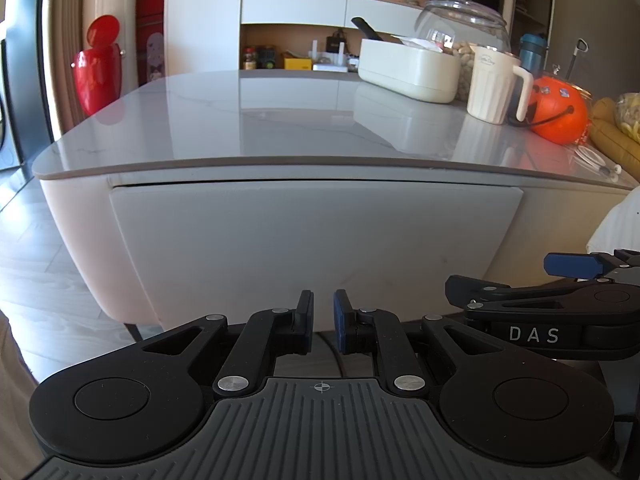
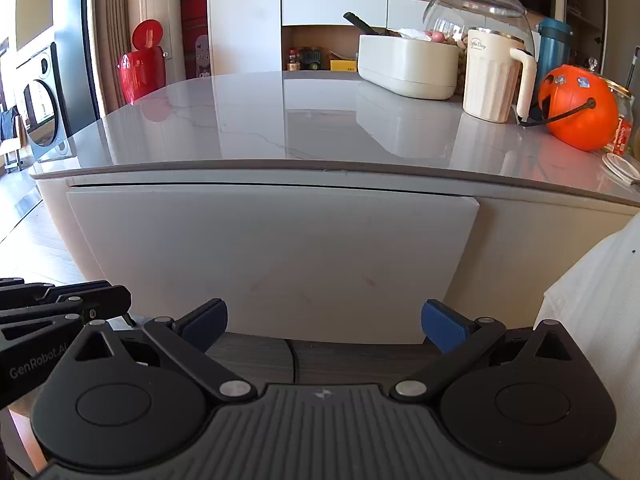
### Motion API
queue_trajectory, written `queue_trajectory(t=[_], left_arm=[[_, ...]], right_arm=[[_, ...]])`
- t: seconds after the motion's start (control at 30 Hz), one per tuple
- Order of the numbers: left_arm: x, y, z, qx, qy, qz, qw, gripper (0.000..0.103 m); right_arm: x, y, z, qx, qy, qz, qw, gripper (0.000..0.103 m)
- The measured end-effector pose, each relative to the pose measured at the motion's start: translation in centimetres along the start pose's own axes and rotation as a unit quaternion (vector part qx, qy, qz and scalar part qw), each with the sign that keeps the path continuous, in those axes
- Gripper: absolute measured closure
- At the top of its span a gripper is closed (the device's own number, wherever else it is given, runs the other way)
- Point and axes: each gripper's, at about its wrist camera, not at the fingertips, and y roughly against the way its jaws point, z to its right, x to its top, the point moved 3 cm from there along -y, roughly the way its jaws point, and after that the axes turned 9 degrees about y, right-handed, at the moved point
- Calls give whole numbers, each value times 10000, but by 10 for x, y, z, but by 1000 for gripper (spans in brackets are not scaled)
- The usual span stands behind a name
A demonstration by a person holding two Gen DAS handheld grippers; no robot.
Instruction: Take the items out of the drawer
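nothing of the job is done yet, as far as i can judge: the drawer front (image 1: 316, 240) sits flush under the counter (image 1: 280, 120), with only a thin dark seam along its top edge, and no handle shows on its pale face. whatever items lie inside are hidden from me, so i cannot say what they are or how many. opening the drawer comes first, then lifting things out; all of that is left.

my left tool (image 1: 323, 322) hangs low in front of the drawer front, near its bottom edge, its blue pads drawn nearly together with a narrow gap between them. nothing is in that gap and it touches nothing.

my right tool (image 2: 324, 326) is just beside it, also facing the drawer front, jaws spread as wide as they go. it holds nothing and its fingertips (image 2: 444, 330) stand clear of the panel.

further back on the counter, well apart from both tools, stand a cream oblong container (image 2: 408, 66), a ribbed cream mug (image 2: 494, 76), a lidded glass jar (image 2: 476, 4) and an orange pumpkin bucket (image 2: 576, 108). none of these look like part of my task.

with no handle in view, i expect to hook the seam or the lower edge.
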Motion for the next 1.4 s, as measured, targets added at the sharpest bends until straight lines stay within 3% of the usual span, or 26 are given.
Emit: queue_trajectory(t=[1.4], left_arm=[[1,-3,2,105,23,9,9999,90]], right_arm=[[-1,1,0,-13,-52,-26,10000,0]])
